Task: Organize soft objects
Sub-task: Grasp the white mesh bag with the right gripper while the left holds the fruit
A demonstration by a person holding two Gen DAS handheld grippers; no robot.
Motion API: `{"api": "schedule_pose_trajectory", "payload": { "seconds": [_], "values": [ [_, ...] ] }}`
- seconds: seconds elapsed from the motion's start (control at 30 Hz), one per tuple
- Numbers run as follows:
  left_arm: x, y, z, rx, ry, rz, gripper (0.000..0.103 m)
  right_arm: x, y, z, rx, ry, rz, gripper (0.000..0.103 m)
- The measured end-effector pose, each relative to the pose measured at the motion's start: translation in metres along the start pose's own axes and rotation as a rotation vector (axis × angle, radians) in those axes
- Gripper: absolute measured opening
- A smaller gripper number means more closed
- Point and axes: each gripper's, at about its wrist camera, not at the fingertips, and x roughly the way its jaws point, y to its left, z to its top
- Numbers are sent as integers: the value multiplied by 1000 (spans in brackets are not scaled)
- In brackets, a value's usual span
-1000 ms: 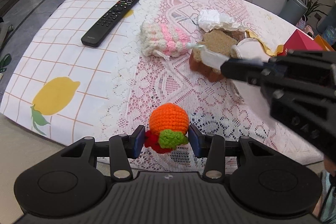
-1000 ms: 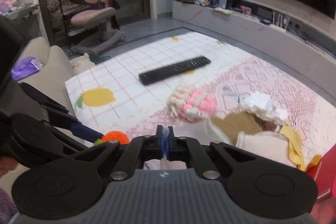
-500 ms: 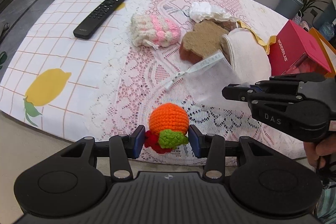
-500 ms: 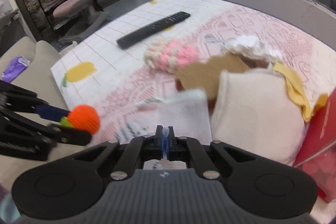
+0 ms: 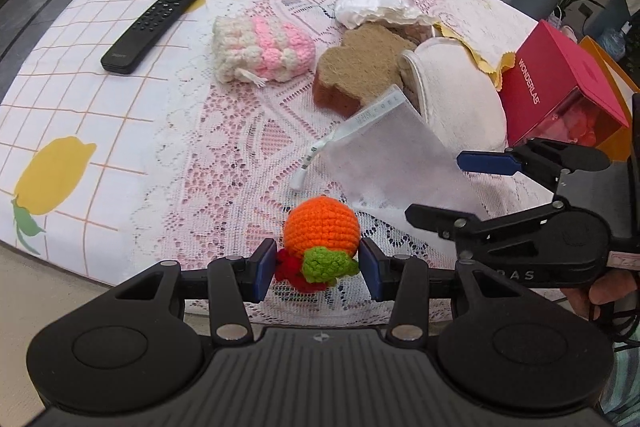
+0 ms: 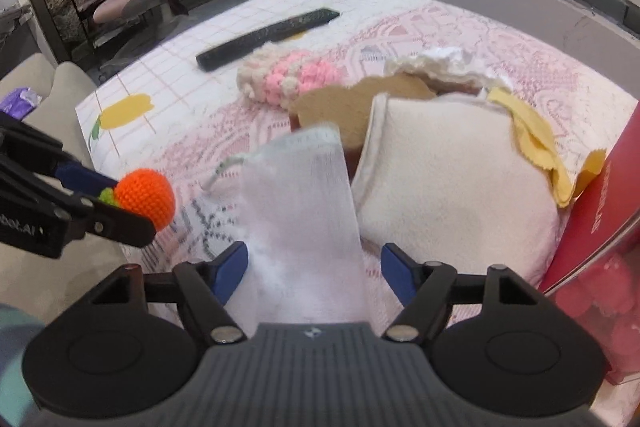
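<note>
My left gripper (image 5: 318,269) is shut on a crocheted orange toy (image 5: 320,231) with a green leaf and red base, held just above the near edge of the lace cloth. My right gripper (image 6: 312,267) is low over the table, its jaws opening. A white mesh pouch (image 6: 304,195) lies between them on the cloth, and the blue pads stand off its sides. From the left wrist view the right gripper (image 5: 434,187) sits at the pouch's (image 5: 384,155) right end. Behind it lie a pink-and-cream knitted pouch (image 5: 262,49), a brown sponge (image 5: 356,67) and a cream pad (image 5: 456,95).
A black remote (image 5: 164,19) lies at the far left on the lemon-print tablecloth (image 5: 80,115). A red box (image 5: 556,83) stands at the right edge. White crumpled fabric (image 5: 368,5) and a yellow cloth (image 5: 480,51) sit behind the pad. A sofa arm (image 6: 60,91) is at the left.
My right gripper came down toward the table and its jaws spread apart, letting go of the white mesh pouch, which now rests on the lace. The left gripper still grips the orange toy.
</note>
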Motion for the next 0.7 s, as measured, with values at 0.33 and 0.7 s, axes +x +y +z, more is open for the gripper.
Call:
{"api": "schedule_pose_trajectory", "payload": {
  "seconds": [0.33,0.7],
  "values": [
    [10,0,1,3,30,4,51,11,28,-15,-87,10,4,78],
    [12,-1,0,5,36,-2,51,8,41,-19,-160,-38,-25,0]
  ]
}}
